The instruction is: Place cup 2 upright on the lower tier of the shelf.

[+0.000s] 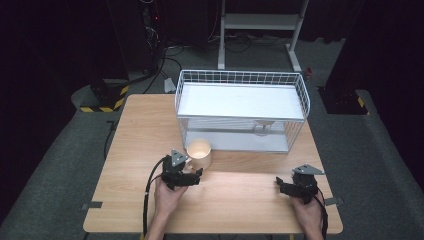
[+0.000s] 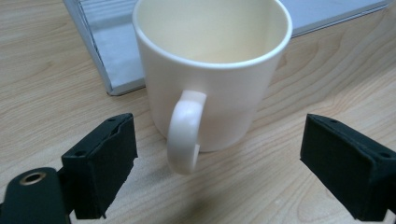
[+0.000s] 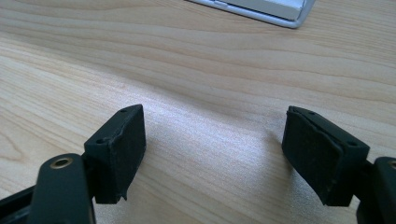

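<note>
A cream mug [image 1: 199,154] stands upright on the wooden table [image 1: 235,195], just in front of the wire rack. In the left gripper view the mug [image 2: 210,70] is close, its handle [image 2: 184,133] turned toward me. My left gripper [image 1: 192,176] is open right behind the mug, and its jaws stand wide on either side of the handle without touching it; left gripper [image 2: 219,161]. My right gripper [image 1: 281,184] rests low over bare table at the right, open with nothing between its jaws; right gripper [image 3: 215,149].
A white wire rack [image 1: 242,109] with a grey shelf and a base tray stands at the back middle of the table. Its base corner [image 2: 109,65] lies just left of the mug. Stands and cables are on the dark floor beyond.
</note>
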Available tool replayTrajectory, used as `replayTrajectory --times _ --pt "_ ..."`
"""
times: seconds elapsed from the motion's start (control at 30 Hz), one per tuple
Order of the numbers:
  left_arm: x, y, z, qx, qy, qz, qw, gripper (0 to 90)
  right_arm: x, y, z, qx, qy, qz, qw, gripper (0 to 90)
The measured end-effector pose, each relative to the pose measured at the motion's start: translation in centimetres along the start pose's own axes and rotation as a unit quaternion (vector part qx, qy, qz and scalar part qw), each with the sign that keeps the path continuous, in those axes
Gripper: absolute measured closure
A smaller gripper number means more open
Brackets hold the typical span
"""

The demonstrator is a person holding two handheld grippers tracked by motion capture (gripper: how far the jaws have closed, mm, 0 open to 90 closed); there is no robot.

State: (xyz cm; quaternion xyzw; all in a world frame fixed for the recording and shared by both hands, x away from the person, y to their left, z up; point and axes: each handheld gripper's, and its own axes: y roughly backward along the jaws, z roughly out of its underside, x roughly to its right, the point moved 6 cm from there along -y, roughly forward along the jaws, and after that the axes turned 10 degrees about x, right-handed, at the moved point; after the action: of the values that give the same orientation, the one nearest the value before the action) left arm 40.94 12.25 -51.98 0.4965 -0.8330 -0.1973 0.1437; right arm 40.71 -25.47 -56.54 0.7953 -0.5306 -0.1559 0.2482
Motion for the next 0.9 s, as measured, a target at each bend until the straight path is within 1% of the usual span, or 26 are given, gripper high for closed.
replayTrajectory --times 0.1,0.13,0.17,0.2,0.23,0.33,0.4,0.43,0.5,0.57,0.67,0.73,0.83,0.9 --pt "-0.1 -0.2 -0.2 0.001 -0.001 -0.001 1.0000 10.7 0.0 0.0 0.0 0.000 -0.001 0.001 1.0000 22.1" --pt "-0.2 -0.5 -0.5 -0.001 -0.003 -0.009 1.0000 10.2 0.0 0.0 0.0 0.000 -0.001 0.000 1.0000 22.1" --pt "-0.2 -0.5 -0.5 -0.001 -0.003 -0.009 1.0000 9.8 0.0 0.0 0.0 0.000 -0.001 0.000 1.0000 22.1" --pt "-0.3 -0.7 -0.6 0.001 -0.006 -0.013 0.9999 9.8 0.0 0.0 0.0 0.000 -0.001 0.001 1.0000 22.0" --pt "-0.4 -1.0 -0.7 0.006 0.001 -0.010 0.9999 9.8 0.0 0.0 0.0 0.000 -0.001 0.001 1.0000 22.0" --pt "-0.5 -1.4 -0.5 0.001 0.004 -0.010 0.9999 9.4 0.0 0.0 0.0 0.000 0.000 0.000 1.0000 22.1" --pt "-0.6 -1.6 -0.5 0.001 0.007 -0.008 0.9999 9.1 0.0 0.0 0.0 0.000 0.000 0.000 1.0000 22.1" --pt "-0.6 -1.7 -0.5 0.004 0.008 -0.008 0.9999 9.2 0.0 0.0 0.0 0.000 0.000 0.000 1.0000 22.1" --pt "-0.6 -1.8 -0.6 0.007 0.004 -0.013 0.9999 9.1 0.0 0.0 0.0 0.000 0.000 0.000 1.0000 22.1" --pt "-0.7 -2.0 -0.8 -0.001 -0.012 -0.022 0.9997 8.7 0.0 0.0 0.0 0.000 -0.001 0.001 1.0000 22.1" --pt "-0.5 -2.3 -1.1 -0.001 -0.009 -0.018 0.9998 8.7 0.0 0.0 0.0 0.000 0.000 0.000 1.0000 22.1" --pt "-0.6 -2.4 -1.2 -0.005 -0.012 -0.016 0.9998 8.2 0.0 0.0 0.0 -0.001 -0.001 0.000 1.0000 22.1" --pt "-0.6 -3.0 -1.1 -0.005 0.002 -0.011 0.9999 7.3 0.0 0.0 0.0 0.000 -0.001 0.000 1.0000 22.1" --pt "-0.5 -3.3 -1.1 -0.006 -0.001 -0.013 0.9999 7.2 0.0 0.0 0.0 0.000 -0.001 0.001 1.0000 22.1"
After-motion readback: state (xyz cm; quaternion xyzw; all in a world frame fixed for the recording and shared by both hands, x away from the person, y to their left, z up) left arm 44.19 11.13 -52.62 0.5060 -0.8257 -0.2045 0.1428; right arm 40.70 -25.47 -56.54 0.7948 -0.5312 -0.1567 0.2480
